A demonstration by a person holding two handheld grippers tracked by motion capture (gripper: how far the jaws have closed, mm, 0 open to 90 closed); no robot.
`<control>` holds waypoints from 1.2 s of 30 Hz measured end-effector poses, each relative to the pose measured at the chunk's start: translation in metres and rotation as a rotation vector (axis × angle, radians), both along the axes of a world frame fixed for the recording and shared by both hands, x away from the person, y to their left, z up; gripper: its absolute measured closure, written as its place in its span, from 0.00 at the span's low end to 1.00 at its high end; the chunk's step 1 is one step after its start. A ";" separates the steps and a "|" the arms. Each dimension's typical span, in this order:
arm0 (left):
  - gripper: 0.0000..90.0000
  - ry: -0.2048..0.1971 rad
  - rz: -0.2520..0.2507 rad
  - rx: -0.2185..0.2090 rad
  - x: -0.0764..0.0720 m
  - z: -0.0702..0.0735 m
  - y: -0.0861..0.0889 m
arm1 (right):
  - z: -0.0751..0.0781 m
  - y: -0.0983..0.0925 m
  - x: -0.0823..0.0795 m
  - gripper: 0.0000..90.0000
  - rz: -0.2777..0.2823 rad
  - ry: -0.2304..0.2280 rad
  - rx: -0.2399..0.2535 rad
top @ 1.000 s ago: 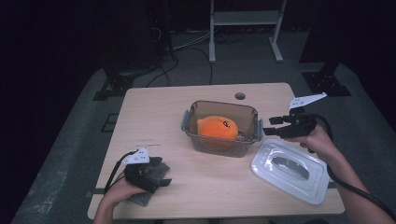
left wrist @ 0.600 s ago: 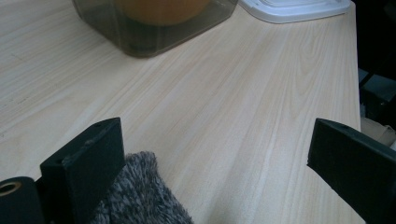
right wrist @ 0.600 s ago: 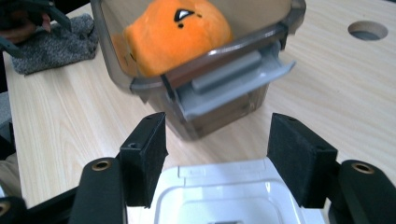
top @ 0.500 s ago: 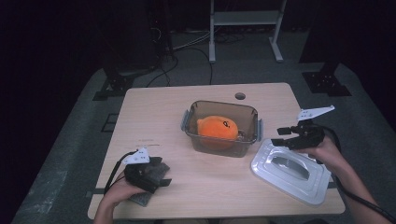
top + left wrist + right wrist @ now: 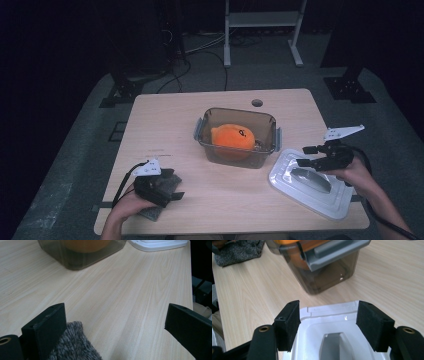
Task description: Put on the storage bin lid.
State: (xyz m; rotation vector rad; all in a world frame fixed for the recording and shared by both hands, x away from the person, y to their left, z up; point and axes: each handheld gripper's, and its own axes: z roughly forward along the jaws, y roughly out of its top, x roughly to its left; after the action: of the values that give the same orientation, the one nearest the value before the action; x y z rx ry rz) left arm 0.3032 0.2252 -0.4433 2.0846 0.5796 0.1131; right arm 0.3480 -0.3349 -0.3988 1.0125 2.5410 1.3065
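picking up the lid [image 5: 311, 184] looks like the step in hand: it lies flat near the table's [image 5: 165, 120] front right corner, white with a grey handle [image 5: 311, 179] along its middle, just beside the clear container [image 5: 237, 137] that sits near the table's centre with an orange plush toy [image 5: 233, 136] inside. the right gripper [image 5: 306, 156] hovers over the lid's near-container end, and its jaws have just been opening; in the right gripper view they stand wide with the handle [image 5: 335, 343] between and below them, nothing pinched. to do it well, bring the jaws down squarely across the handle's narrow sides and close only once both pads flank it; the lid seems smooth, so an off-centre pinch could tip it. the left gripper [image 5: 172, 190] rests at the front left edge on a grey fuzzy cloth [image 5: 162, 186], jaws wide and holding nothing.
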 end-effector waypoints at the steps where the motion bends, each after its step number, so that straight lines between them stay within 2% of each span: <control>1: 0.03 0.000 0.002 -0.001 0.000 0.000 0.000 | -0.001 0.000 -0.001 0.38 -0.002 0.003 -0.002; 23: 0.03 0.002 0.004 -0.004 0.000 0.001 0.001 | -0.029 -0.016 -0.021 0.37 -0.009 0.007 -0.007; 36: 0.03 0.007 0.007 -0.006 0.000 0.000 0.001 | -0.043 -0.022 -0.030 0.40 -0.019 -0.011 -0.038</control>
State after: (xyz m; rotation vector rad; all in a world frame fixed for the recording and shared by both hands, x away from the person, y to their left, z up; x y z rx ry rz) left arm 0.3032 0.2259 -0.4430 2.0774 0.5910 0.1082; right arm 0.3181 -0.3569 -0.4423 1.0170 2.5312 1.2510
